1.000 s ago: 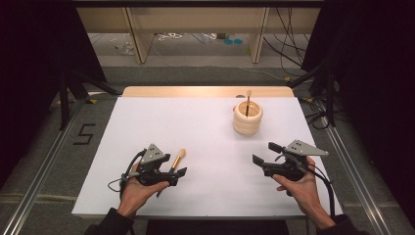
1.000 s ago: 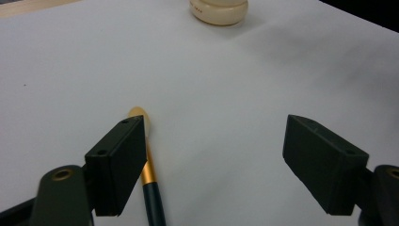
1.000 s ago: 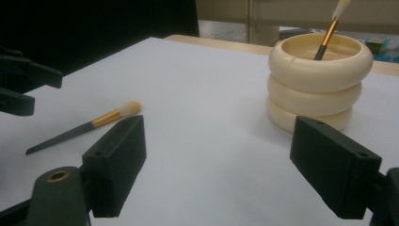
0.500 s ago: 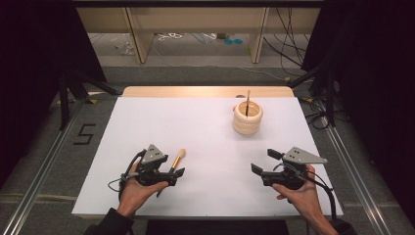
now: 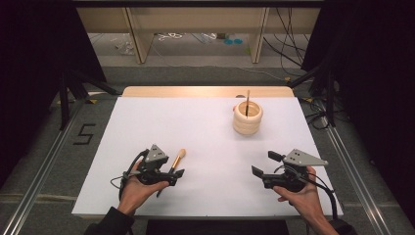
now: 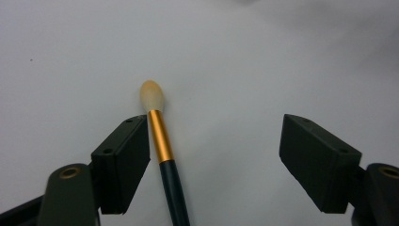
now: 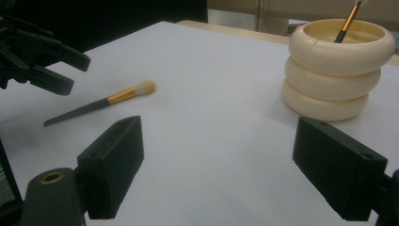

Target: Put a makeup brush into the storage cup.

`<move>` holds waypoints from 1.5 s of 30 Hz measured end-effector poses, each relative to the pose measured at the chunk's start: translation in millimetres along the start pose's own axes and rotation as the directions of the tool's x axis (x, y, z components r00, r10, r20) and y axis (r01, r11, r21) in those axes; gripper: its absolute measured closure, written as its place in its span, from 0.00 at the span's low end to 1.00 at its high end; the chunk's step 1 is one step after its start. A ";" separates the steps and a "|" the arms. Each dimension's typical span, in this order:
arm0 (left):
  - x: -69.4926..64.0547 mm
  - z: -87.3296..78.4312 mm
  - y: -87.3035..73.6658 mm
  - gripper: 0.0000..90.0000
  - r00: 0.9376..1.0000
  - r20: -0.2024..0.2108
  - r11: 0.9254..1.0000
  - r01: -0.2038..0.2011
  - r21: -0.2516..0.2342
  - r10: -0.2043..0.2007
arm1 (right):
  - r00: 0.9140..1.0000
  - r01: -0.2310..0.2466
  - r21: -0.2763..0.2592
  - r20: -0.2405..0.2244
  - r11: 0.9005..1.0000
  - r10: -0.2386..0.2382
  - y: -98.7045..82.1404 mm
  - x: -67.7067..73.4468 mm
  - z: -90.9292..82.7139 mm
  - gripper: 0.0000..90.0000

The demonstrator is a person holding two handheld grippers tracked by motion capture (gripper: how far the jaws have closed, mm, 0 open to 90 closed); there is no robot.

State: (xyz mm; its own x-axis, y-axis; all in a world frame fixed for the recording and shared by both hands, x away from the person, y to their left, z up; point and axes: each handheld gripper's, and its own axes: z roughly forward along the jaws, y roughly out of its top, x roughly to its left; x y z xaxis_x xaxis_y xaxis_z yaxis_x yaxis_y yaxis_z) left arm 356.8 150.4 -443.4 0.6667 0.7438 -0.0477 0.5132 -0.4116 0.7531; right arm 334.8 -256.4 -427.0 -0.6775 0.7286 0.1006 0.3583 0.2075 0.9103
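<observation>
A makeup brush [image 5: 176,160] with a dark handle, gold ferrule and pale tip lies flat on the white table [image 5: 205,137] at the front left. My left gripper [image 5: 175,173] rests over it, open. The brush [image 6: 160,136] lies between the jaws, close beside the left pad [image 6: 124,160], and the jaws have just been closing a little. My right gripper [image 5: 264,164] is open and holds nothing at the front right. A cream ringed holder [image 5: 247,117] stands at the back right with a second brush [image 5: 247,100] upright in it.
The right gripper view shows the holder [image 7: 339,70] to its right, the lying brush [image 7: 103,101] to its left and the left gripper [image 7: 51,52] beyond it. A wooden strip [image 5: 205,91] runs along the table's far edge. Cables lie on the floor behind.
My right gripper has drifted slightly toward the table's front edge. The left gripper and the brush have stayed where they were.
</observation>
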 end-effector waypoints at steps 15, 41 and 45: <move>8.4 15.0 3.1 0.34 1.000 -0.001 0.995 -0.030 0.098 0.031 | 1.000 0.008 0.017 -0.009 1.000 -0.008 -0.1 1.5 3.0 0.21; 26.9 32.1 19.3 0.50 0.992 0.035 0.922 -0.128 0.365 0.124 | 1.000 -0.001 0.013 -0.030 1.000 0.001 -0.4 2.5 4.5 0.23; 25.8 35.5 19.4 0.53 0.990 0.046 0.914 -0.139 0.382 0.131 | 1.000 0.005 0.007 -0.030 1.000 -0.005 -0.6 2.6 5.1 0.23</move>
State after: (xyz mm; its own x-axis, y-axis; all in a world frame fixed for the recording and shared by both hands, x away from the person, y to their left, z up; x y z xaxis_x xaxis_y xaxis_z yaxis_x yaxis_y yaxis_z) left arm 403.2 142.8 -453.3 0.7524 0.6584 0.0212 0.5830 -0.6805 0.4438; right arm 336.2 -251.3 -429.4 -0.6979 0.7080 0.1081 0.3597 0.2160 0.9077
